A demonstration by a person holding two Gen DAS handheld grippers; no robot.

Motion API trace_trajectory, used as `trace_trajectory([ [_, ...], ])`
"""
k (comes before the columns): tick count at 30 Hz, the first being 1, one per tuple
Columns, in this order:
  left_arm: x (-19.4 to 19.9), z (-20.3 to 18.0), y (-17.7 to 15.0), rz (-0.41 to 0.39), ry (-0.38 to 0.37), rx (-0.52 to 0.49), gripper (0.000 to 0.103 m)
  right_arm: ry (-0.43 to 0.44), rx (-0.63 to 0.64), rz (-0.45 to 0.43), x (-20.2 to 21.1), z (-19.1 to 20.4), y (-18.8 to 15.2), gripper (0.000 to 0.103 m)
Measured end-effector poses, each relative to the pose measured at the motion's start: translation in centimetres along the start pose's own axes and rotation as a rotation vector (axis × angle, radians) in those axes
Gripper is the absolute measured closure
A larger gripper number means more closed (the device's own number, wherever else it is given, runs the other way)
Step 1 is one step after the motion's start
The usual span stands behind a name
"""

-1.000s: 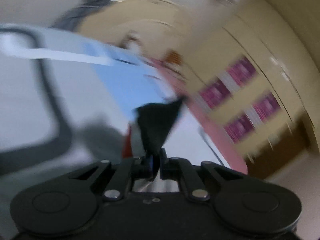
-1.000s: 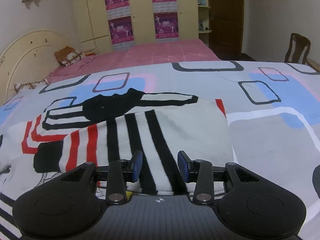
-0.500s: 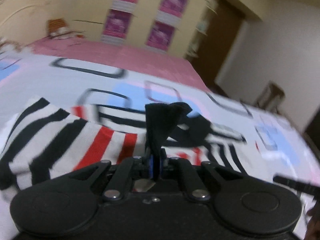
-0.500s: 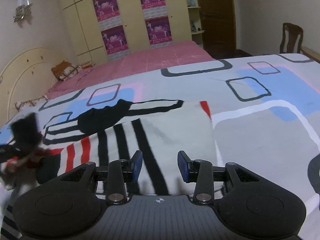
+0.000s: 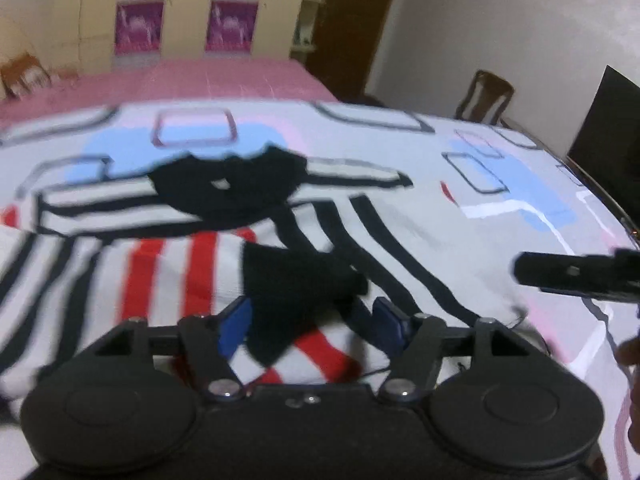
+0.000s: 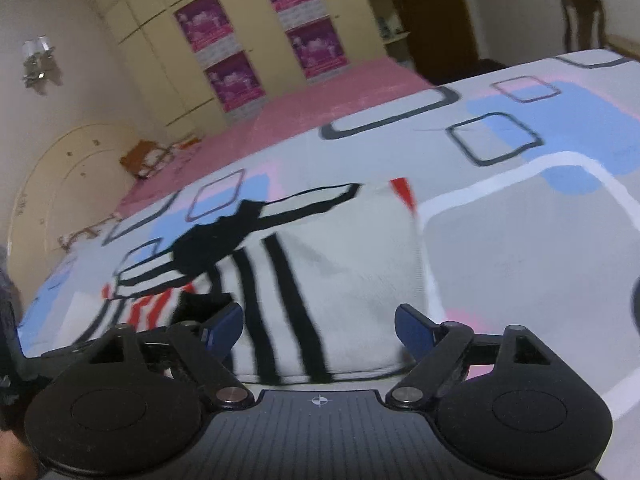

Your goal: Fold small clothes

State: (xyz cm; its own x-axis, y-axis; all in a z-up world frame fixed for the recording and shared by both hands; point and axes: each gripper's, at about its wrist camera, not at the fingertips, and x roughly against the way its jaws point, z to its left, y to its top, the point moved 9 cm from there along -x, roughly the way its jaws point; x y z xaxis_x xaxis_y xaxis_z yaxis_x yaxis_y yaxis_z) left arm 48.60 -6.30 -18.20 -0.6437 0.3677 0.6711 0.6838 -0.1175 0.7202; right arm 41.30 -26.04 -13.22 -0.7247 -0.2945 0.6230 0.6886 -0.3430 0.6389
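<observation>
Striped shirt [image 5: 168, 264], white with black and red bands and a black collar [image 5: 228, 184], is seen spread on the patterned bedcover [image 5: 520, 208], toward its near edge, with its far edge just short of the pink sheet [image 5: 200, 80] beyond. The left gripper [image 5: 312, 320] is shown with its jaws opening; a black cuff [image 5: 296, 280] lies between the blue pads [image 5: 236, 324] but is not pressed by them, and it rests folded over the red stripes. The right gripper [image 6: 320, 324] is also opening, its jaws spread wide over the black-striped white part of the shirt, and nothing is pinched there. Compared with a second ago, the cuff that was clamped in the shut left jaws has been let go and laid across the shirt's middle, and the left view has been swung from the wall and headboard round to the bed. The right jaws, earlier only partly apart, are now much wider. The shirt lies directly ahead of and below both grippers, its near hem hidden under their bodies. The right gripper's dark tip [image 5: 576, 272] is seen at the right edge of the left view, near the shirt's right side.
</observation>
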Motion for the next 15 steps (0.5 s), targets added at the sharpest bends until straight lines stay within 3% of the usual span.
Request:
trace_trajectory([
  [2,2.3,1.4,-0.4,-0.024,0.016,0.035,0.045,0.053,-0.009,0.017,-0.6,1.2,0.0,0.021],
  [4,5.3,4.0,-1.3,-0.052,0.04,0.101,0.049,0.107,-0.037,0.046,-1.8,2.5,-0.1,0.029],
  [7,9.5,8.4,-3.5,-0.06,0.137,0.135,0.059,0.165,-0.096,0.104,-4.0,3.9,-0.7,0.038],
  [9,11.6,11.4,-5.3,-0.047,0.22,0.146,0.061,0.187,-0.124,0.14,-5.5,4.7,-1.2,0.04],
  [11,12.7,14.4,-6.8,-0.025,0.301,0.165,0.061,0.211,-0.153,0.165,-6.6,5.3,-1.5,0.04],
  [15,12.0,17.6,-6.8,-0.027,0.339,0.188,0.061,0.231,-0.183,0.205,-8.7,6.8,-1.8,0.04],
])
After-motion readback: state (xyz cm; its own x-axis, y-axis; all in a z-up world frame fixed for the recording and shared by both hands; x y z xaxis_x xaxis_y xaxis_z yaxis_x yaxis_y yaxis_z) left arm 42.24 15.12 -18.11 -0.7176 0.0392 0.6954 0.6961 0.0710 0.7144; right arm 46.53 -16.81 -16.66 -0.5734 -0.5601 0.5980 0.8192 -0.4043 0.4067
